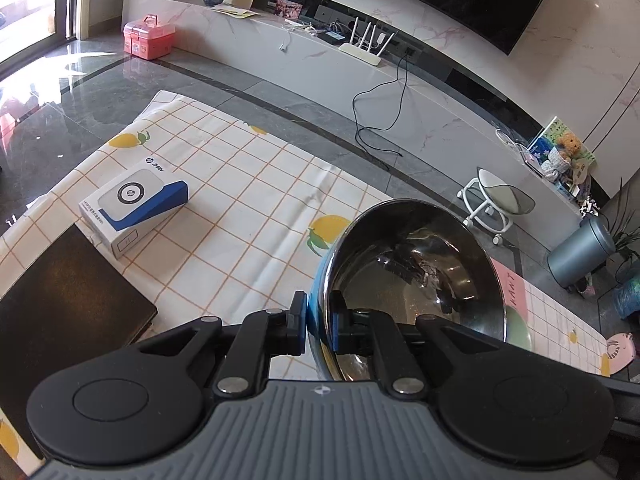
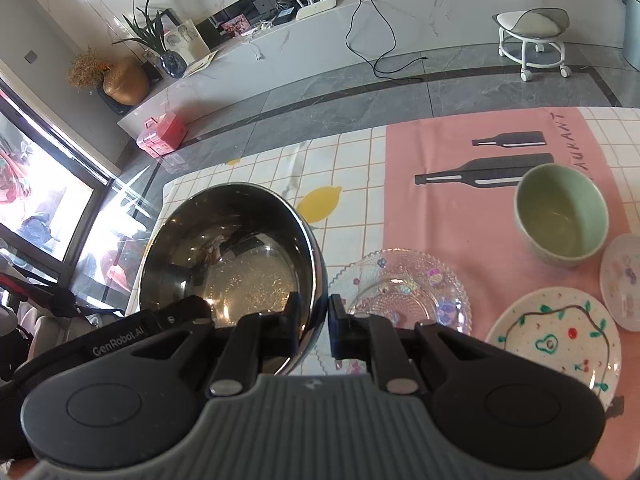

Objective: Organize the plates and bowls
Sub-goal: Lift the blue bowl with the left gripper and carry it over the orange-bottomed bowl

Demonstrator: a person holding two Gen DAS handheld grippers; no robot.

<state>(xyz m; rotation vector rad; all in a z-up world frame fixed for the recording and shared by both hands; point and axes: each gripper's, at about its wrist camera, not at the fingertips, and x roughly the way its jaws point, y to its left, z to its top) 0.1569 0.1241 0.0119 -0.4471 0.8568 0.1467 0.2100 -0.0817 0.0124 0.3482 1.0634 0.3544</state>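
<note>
A living room with grey stone floor tiles, a long marble shelf under a dark screen, and a table spread with a checked lemon-print cloth (image 1: 240,184).

Left wrist view: the left gripper (image 1: 319,326) is clamped narrow on the rim of a steel bowl (image 1: 416,268), one pad on the blue outer wall and the other inside the shiny hollow. The bowl is tilted, its mouth facing the camera, and hangs clear of the cloth. To the left on the cloth lies a white and blue box (image 1: 134,208), and nearer the camera a dark slab (image 1: 68,300) sits at the table's edge. Past the bowl's right side a strip of pink mat (image 1: 516,292) shows. On the floor beyond stand a white stool (image 1: 496,204), a grey bin (image 1: 580,252) and a pink case (image 1: 149,37); a white router (image 1: 362,53) sits on the shelf.

Right wrist view: the right gripper (image 2: 314,322) pinches the same bowl (image 2: 228,252) at its rim on the opposite side, one pad inside, the other outside, jaws narrow. Part of the left gripper's black body (image 2: 120,340) shows at the bowl's near left edge. Just right of the bowl, on the pink mat (image 2: 460,220), lies a clear glass plate (image 2: 404,284). Farther right stands an upright green bowl (image 2: 560,216), near it a small frosted plate (image 2: 624,280) at the frame edge, and below these a white painted plate (image 2: 556,340).
</note>
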